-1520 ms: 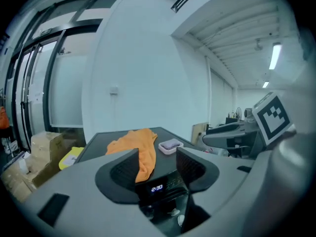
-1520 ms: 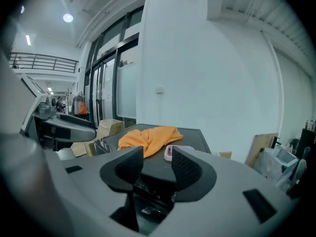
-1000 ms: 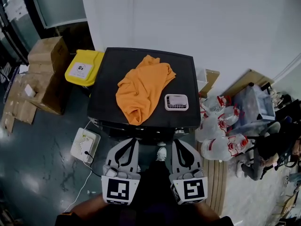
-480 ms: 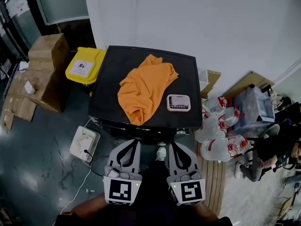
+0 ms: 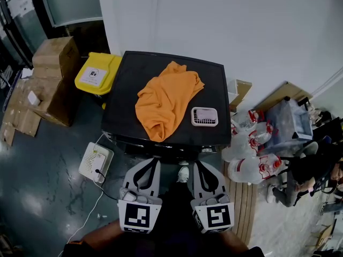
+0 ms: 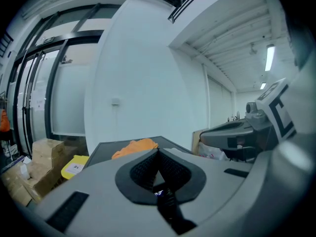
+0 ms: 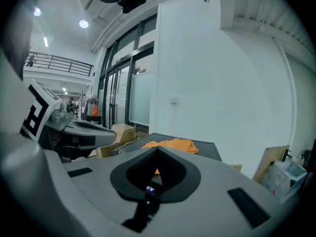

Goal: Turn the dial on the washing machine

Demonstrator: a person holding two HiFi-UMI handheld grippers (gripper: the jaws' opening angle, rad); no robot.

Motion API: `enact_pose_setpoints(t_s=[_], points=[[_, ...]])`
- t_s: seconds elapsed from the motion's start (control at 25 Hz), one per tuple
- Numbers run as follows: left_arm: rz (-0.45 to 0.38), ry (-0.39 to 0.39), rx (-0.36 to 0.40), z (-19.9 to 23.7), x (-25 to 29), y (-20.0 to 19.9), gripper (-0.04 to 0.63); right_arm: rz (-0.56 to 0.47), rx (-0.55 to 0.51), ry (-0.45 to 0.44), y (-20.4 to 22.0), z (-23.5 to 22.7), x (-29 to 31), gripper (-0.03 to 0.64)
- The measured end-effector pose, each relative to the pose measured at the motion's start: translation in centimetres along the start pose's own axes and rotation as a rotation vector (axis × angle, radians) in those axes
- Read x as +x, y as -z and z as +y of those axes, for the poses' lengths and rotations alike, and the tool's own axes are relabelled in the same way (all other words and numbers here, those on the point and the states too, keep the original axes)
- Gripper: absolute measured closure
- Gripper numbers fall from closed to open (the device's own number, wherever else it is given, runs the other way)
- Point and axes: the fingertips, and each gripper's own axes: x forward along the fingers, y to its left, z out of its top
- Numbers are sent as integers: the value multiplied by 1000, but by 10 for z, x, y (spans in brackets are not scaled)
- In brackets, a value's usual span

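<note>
Squarely against the white wall point(image 5: 241, 25) stands the black-topped washer point(image 5: 214, 84); its dial, somewhere on the front face, cannot be made out. An orange cloth point(image 5: 166, 103) sprawls from the top's middle toward its front edge. Just off that front edge hover the left tool point(image 5: 152, 161) and the right tool point(image 5: 196, 164), each clenched on nothing. A small white basket point(image 5: 204, 116) sits near the front right corner.
</note>
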Motion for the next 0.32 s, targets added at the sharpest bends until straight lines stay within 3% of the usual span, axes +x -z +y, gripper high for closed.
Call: enact_pose_setpoints(t_s=[0.32], points=[[0,-5,-3,3,-3,5,584,6,0,-2,4,3,0,603]])
